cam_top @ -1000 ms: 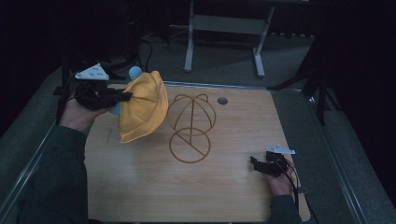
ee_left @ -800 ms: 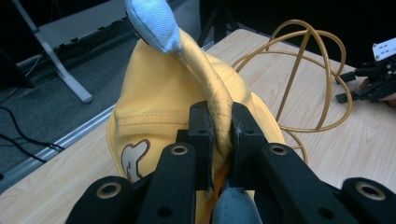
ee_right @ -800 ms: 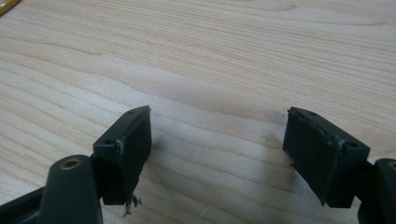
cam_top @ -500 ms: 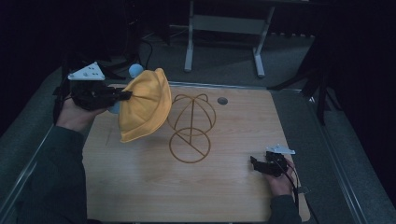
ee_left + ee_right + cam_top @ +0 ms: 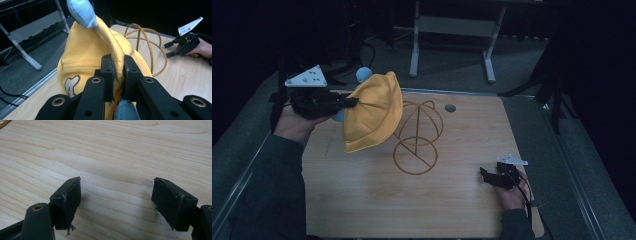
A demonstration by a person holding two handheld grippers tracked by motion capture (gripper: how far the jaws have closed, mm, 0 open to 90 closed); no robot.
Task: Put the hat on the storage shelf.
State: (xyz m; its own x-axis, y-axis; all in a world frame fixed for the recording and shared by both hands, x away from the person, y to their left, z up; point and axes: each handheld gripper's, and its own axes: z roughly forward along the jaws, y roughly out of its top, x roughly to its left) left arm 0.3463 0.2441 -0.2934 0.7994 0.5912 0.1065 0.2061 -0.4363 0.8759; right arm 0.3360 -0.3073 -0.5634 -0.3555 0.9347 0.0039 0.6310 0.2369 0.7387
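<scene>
Left gripper view: left gripper (image 5: pixel 117 72) pinches yellow cap (image 5: pixel 85 57); logo unreadable; right gripper (image 5: pixel 117 202) wide.

Left claw (image 5: pixel 352 101) raised, clamped tight; right claw (image 5: pixel 116 202) low, agape.

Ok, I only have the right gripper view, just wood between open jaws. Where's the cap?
Observer: The left gripper holds the cap up at the table's left side, next to the stand.
Operator: What's it gripping it by?
Observer: Its jaws are shut on a yellow fold of the cap.
Operator: And where's my gripper from the stand?
Observer: The right gripper sits low at the table's near right, apart from the stand, with its jaws pointing left.
</scene>
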